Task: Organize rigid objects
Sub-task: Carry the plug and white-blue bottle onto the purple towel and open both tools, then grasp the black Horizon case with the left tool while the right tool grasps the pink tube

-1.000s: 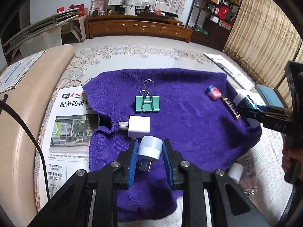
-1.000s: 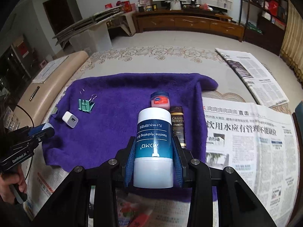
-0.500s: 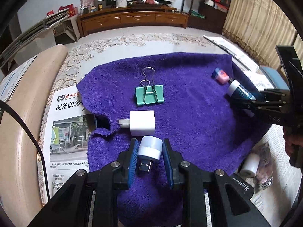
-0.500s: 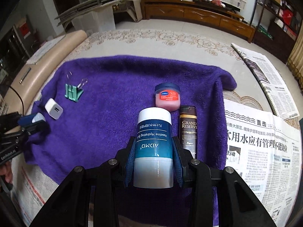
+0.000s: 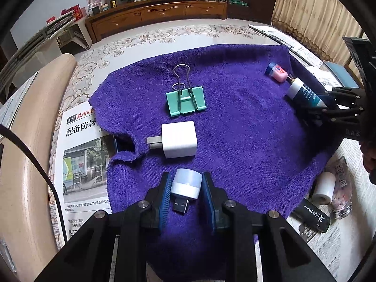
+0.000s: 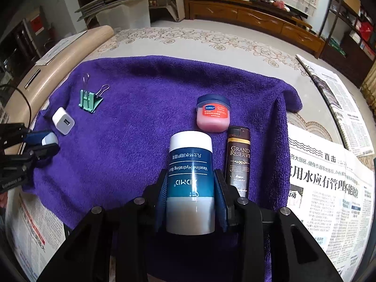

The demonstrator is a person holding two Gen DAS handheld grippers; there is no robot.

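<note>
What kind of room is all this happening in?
Most likely a home living room: a long wooden cabinet stands along the far wall, curtains hang at one side, and shelves hold household clutter.

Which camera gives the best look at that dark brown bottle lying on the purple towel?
The right wrist view: the brown bottle lies close, label readable, beside the blue-and-white tube. In the left wrist view, only a sliver of it shows, far off behind that tube.

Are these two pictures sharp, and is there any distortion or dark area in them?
Left wrist view: sharp at centre, the USB light readable; fisheye bends the cabinet, corners black. Right wrist view: the balm jar label crisp, newspaper curved, same dark vignette.
</note>
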